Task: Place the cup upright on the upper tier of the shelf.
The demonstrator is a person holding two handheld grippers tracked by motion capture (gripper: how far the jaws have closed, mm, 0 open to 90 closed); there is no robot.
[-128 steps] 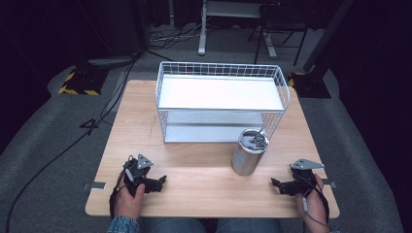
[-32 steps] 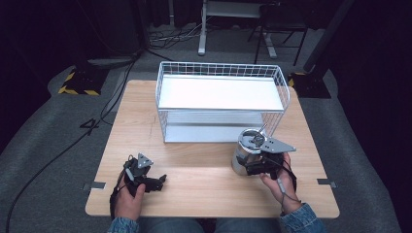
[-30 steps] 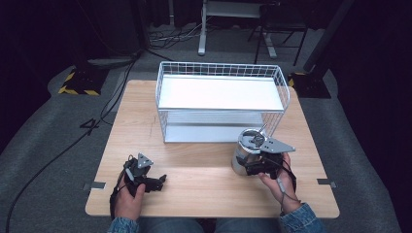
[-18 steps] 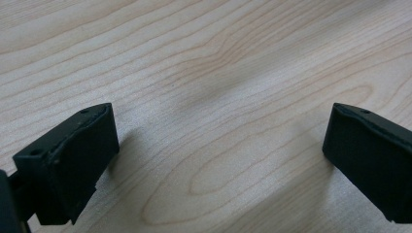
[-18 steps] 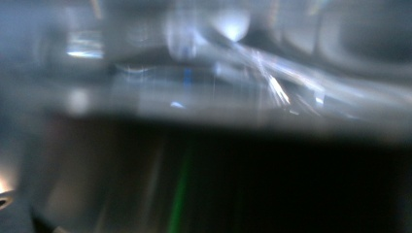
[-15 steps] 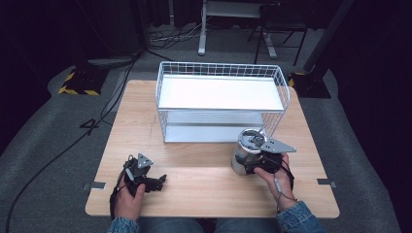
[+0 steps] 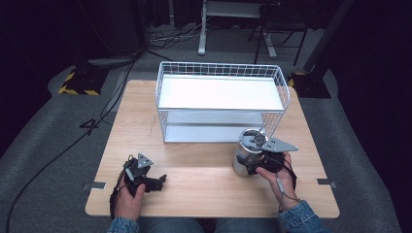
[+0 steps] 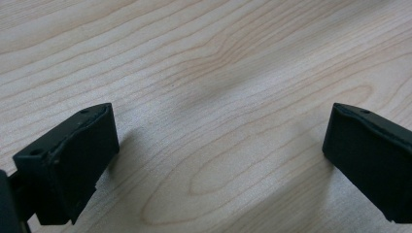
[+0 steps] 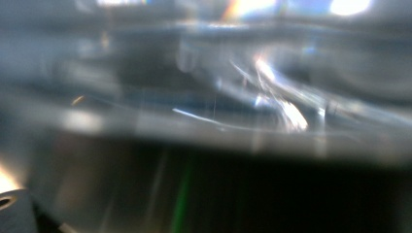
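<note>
A steel tumbler (image 7: 241, 162) with a clear lid stands on the wooden table (image 7: 204, 189), in front of the wire basket's right corner. My right gripper (image 7: 252, 166) is pressed against the tumbler's right side, held by a hand. Its jaws are hidden against the cup. In the right gripper view the tumbler (image 9: 204, 97) is a blurred metal wall and lid rim, very close. My left gripper (image 7: 160, 180) rests at the table's front left in a hand. In the left gripper view, my left gripper (image 8: 218, 160) is open, with bare wood between its jaws.
A white wire basket (image 7: 221, 68) with a white shelf inside takes up the back half of the table. Cables and a yellow-black striped block (image 7: 77, 82) lie on the grey floor at the left. Chair and desk legs stand behind.
Since 4.3 s ago my right gripper has moved from the front right corner up to the tumbler. Over the last second it edged slightly closer. The left gripper has stayed put.
</note>
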